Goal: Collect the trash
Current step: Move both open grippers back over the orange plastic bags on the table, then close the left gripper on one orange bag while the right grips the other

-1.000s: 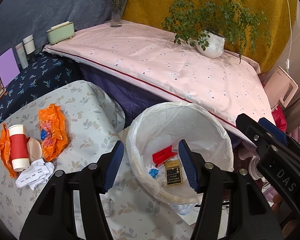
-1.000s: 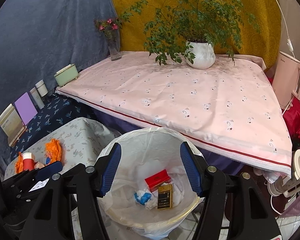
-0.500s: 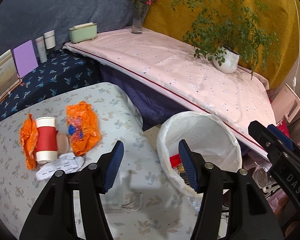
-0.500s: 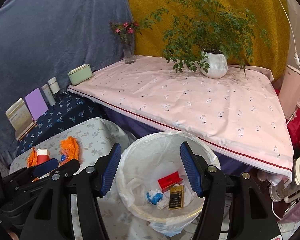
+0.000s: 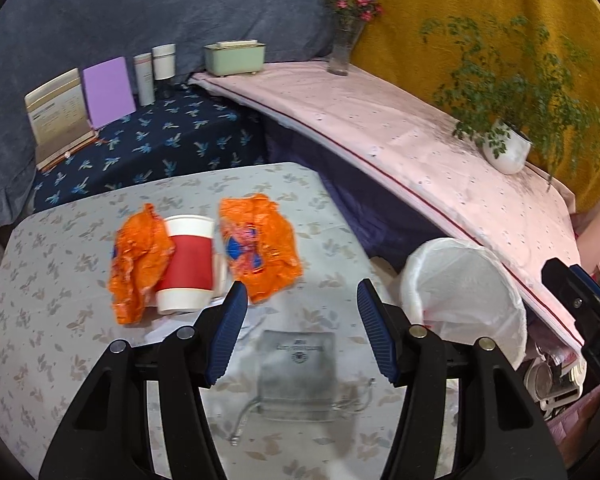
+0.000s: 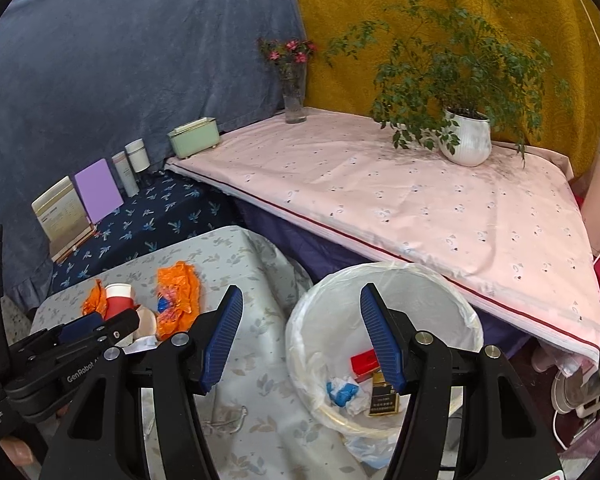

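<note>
Your left gripper point(image 5: 300, 312) stands partly open with nothing held, over the leaf-print table point(image 5: 52, 320); the red-banded paper cup point(image 5: 186, 264) and two orange wrappers point(image 5: 140, 264) point(image 5: 260, 248) lie just beyond its left fingertip, a grey pouch point(image 5: 298, 376) below between the fingers. Your right gripper point(image 6: 300, 320) is likewise half open and empty, above the lined bin point(image 6: 472, 312) holding trash.

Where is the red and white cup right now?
The cup lies on its side on the flowery table, upper left in the left wrist view, squeezed between two orange wrappers.
</note>
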